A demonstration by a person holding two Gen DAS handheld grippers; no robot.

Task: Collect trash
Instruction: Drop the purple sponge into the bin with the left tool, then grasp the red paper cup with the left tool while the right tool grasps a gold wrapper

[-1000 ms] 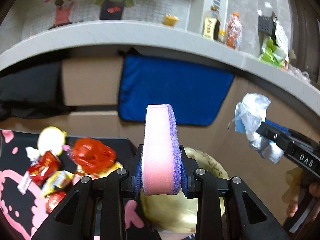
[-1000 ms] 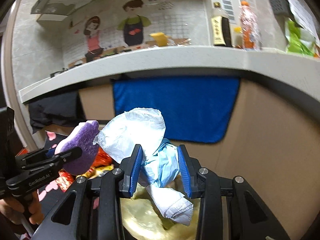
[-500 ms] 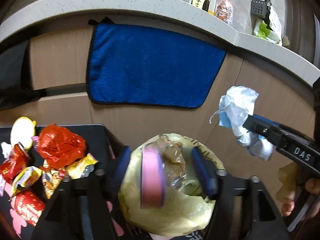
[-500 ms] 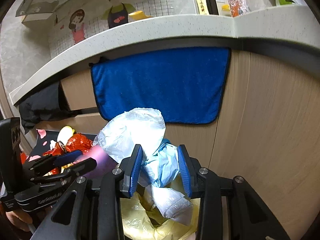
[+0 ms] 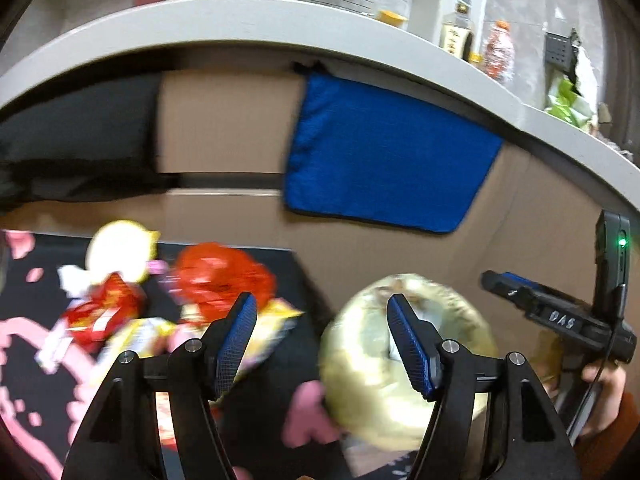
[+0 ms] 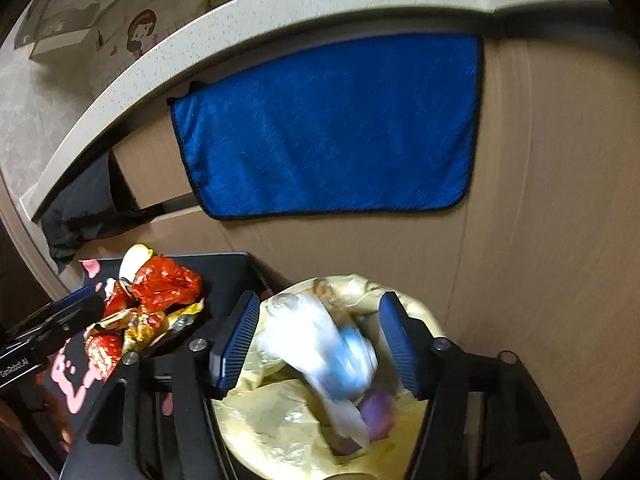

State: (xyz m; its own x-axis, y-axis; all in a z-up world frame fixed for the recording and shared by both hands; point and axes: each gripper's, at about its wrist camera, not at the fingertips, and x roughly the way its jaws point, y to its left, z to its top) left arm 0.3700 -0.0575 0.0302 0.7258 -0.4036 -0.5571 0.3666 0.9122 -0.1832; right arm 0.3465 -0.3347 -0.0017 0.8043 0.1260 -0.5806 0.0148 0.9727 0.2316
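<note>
**A:** What sits on the left?

**B:** A heap of red and yellow wrappers point(image 6: 148, 312) on a black mat point(image 6: 224, 276). The left gripper point(image 5: 320, 336) hangs near them, jaws spread wide, nothing between.

**A:** And to the right?

**B:** A bin lined with a yellow bag point(image 6: 280, 428). Above it the right gripper point(image 6: 316, 344), its jaws opening; a blurred white and blue plastic wad point(image 6: 324, 356) lies between them, untouched, over a purple sponge point(image 6: 378, 410). Behind, a blue towel point(image 6: 332, 128) hangs below the worktop point(image 6: 280, 12).
</note>
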